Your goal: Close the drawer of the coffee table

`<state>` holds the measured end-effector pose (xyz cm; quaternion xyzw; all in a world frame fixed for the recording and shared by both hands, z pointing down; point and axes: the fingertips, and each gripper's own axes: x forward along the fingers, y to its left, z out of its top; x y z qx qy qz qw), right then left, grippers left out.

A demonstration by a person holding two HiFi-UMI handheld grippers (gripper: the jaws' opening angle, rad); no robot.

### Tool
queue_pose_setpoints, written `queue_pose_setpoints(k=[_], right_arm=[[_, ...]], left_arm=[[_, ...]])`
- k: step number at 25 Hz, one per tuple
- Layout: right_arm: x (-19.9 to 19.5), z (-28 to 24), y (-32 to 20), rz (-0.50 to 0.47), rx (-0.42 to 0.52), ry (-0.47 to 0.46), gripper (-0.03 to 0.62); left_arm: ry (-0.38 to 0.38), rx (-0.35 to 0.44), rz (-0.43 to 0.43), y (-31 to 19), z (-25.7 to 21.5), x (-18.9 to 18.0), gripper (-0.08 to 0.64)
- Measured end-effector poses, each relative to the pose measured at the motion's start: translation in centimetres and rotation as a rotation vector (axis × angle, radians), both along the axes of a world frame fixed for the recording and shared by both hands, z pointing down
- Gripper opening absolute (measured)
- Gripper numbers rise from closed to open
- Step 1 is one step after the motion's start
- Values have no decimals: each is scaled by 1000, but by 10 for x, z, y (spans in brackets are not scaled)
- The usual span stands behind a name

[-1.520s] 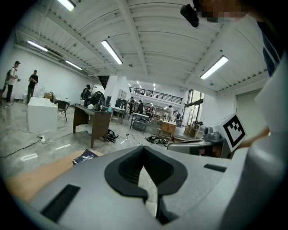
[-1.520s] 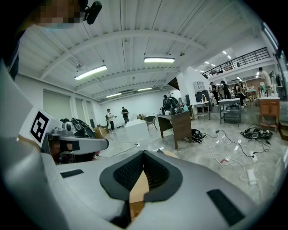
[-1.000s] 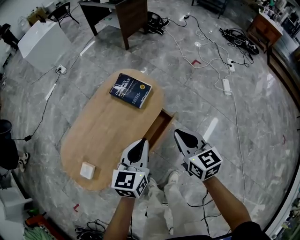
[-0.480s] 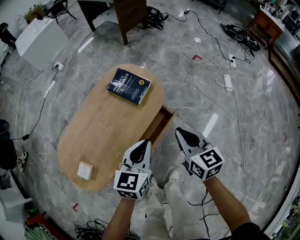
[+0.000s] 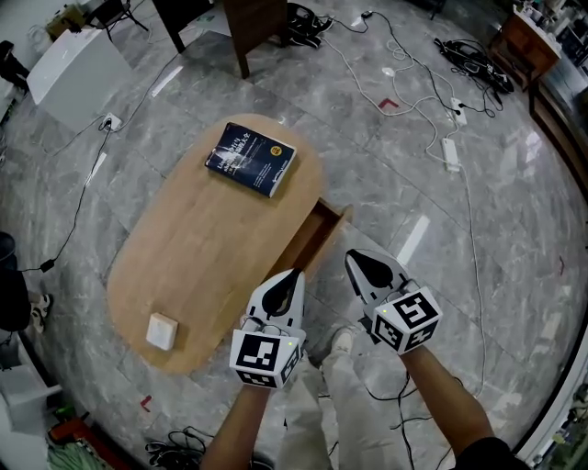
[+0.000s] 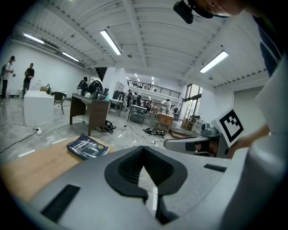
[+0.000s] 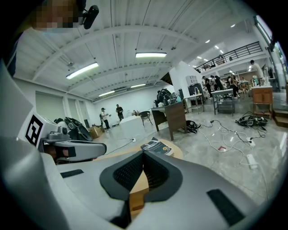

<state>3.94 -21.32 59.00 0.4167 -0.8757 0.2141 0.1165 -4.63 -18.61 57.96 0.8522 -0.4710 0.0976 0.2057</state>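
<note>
The oval wooden coffee table (image 5: 197, 252) has its drawer (image 5: 315, 236) pulled out on the right side, toward the floor. My left gripper (image 5: 296, 274) hovers at the table's near right edge, just short of the drawer's near end. Its jaws are shut and hold nothing. My right gripper (image 5: 353, 256) hangs over the floor just right of the drawer, also shut and holding nothing. In the right gripper view, the drawer's wood (image 7: 137, 188) shows through the gap below the closed tips of the right gripper (image 7: 143, 153). The left gripper view looks past the left gripper (image 6: 143, 148) along the tabletop.
A dark blue book (image 5: 250, 158) lies at the table's far end and a small white box (image 5: 161, 330) at its near end. Cables and a power strip (image 5: 448, 154) trail over the marble floor at the right. A dark desk (image 5: 257, 27) stands beyond. My shoe (image 5: 342, 343) is below the grippers.
The left gripper has edged slightly right toward the drawer. The right gripper has barely moved. The drawer stands open as far as before.
</note>
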Motion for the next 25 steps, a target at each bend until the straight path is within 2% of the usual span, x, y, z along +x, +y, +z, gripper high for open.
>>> queue_pose_setpoints(k=[25], right_arm=[[-2, 67, 10, 30, -24, -5, 12]], left_arm=[[11, -40, -28, 19, 66, -8, 2]])
